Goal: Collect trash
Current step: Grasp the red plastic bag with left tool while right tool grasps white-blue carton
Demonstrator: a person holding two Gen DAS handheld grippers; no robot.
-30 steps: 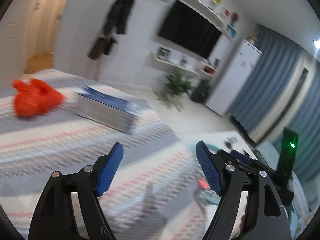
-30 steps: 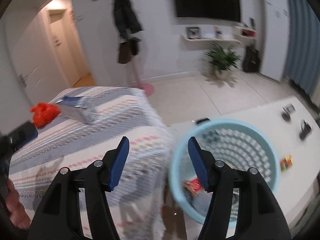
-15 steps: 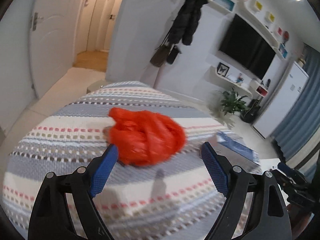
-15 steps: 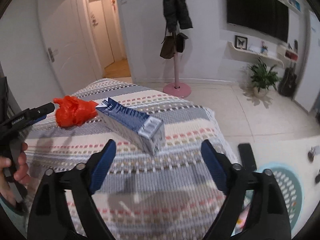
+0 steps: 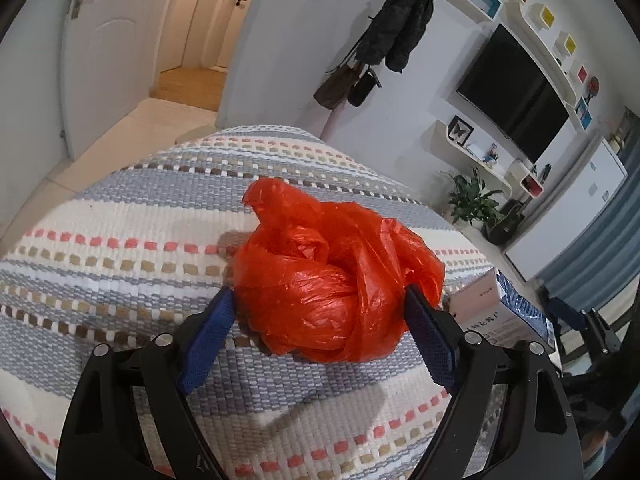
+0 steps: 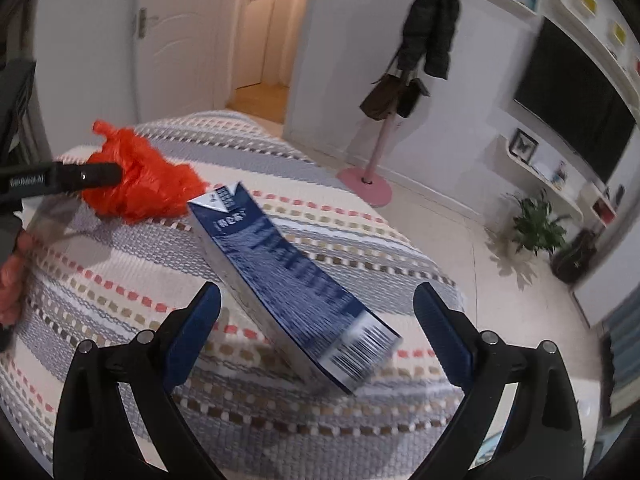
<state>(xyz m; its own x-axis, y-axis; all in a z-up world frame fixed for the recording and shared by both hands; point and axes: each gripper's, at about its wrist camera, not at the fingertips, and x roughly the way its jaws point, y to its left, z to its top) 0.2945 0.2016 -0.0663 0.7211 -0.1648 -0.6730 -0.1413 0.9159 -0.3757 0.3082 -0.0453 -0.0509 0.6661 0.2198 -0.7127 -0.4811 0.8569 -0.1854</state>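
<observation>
1. You are facing a bed covered in a woven blanket (image 5: 132, 264) striped grey, cream and coral.
2. A crumpled orange plastic bag (image 5: 336, 280) is lying on it.
3. A long blue-and-white carton (image 6: 288, 280) is lying just beside the bag.

We've got a bright orange-red plastic bag (image 5: 336, 284) glowing against a woven cover (image 5: 120, 248) banded in grey, cream and white, with dashed rows of coral pink, tan and brown squares. Over on our right view there's a carton (image 6: 288, 276), deep navy with white lettering, a white end panel and a black barcode. Each hand-held gripper, left (image 5: 320, 340) and right (image 6: 316, 336), shows black arms with royal-blue textured pads (image 5: 206, 340).
</observation>
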